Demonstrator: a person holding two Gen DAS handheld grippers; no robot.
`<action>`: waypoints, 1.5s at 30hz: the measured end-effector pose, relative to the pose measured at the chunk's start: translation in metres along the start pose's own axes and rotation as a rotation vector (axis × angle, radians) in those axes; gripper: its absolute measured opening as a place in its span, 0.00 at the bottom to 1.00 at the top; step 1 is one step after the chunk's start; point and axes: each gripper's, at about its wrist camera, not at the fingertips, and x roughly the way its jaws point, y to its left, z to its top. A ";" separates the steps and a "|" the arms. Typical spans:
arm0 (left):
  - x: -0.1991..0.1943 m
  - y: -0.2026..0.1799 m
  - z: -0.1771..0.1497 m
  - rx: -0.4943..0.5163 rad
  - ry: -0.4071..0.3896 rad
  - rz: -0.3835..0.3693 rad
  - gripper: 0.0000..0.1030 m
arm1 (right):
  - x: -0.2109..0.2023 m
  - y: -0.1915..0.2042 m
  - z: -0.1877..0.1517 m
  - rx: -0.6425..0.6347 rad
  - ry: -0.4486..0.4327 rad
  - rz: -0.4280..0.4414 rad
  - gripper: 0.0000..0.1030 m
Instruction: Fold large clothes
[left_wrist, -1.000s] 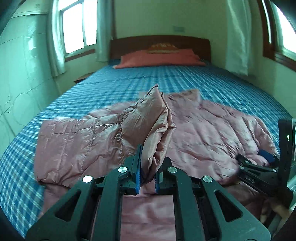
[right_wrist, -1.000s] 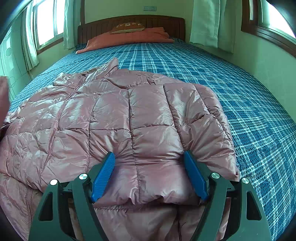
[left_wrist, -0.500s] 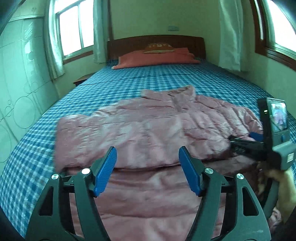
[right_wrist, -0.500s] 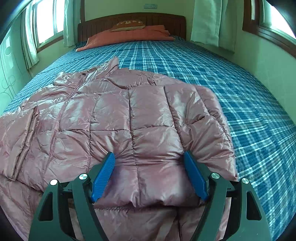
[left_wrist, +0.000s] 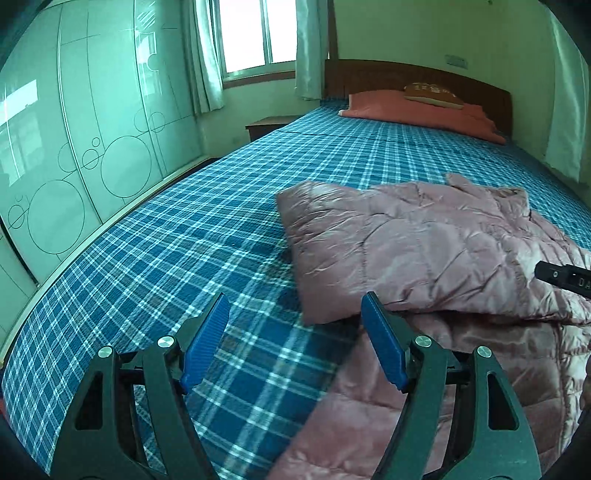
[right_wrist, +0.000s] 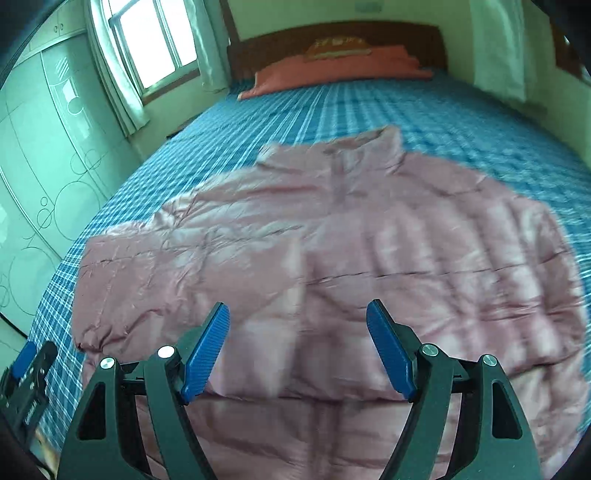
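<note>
**Pink jacket spread on the bed, both grippers empty above it**

Bed (left_wrist: 229, 206) fills both views, covered by a blue plaid sheet that runs from the near edge up to a dark wooden headboard (left_wrist: 406, 75). A long orange pillow (left_wrist: 417, 112) lies along the head edge with a small patterned cushion (left_wrist: 432, 94) on top of it. A pale green wardrobe (left_wrist: 74, 140) with circle patterns stands along the bed's left side, and a curtained window (left_wrist: 255, 33) is beyond it.

The pink quilted jacket (right_wrist: 332, 258) lies flat on the sheet toward the near edge, its collar pointing at the headboard. A sleeve is folded in across the body, and the fold forms a raised layer over the lower part of the jacket.

The left gripper (left_wrist: 295, 339) hangs over bare sheet just off the jacket's left edge; its jaws are opening, with nothing between them. The right gripper (right_wrist: 297, 350) hovers over the jacket's lower middle, jaws wide apart and gripping nothing; this view is blurred.
</note>
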 end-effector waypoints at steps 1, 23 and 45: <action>0.001 0.002 0.000 0.000 0.003 0.000 0.72 | 0.005 0.003 -0.001 0.005 0.016 0.015 0.70; 0.010 -0.029 0.019 0.070 -0.022 -0.047 0.72 | -0.051 -0.123 0.015 0.033 -0.082 -0.172 0.12; 0.023 -0.025 0.006 0.037 0.028 -0.040 0.72 | -0.004 -0.058 0.001 0.073 -0.012 0.056 0.09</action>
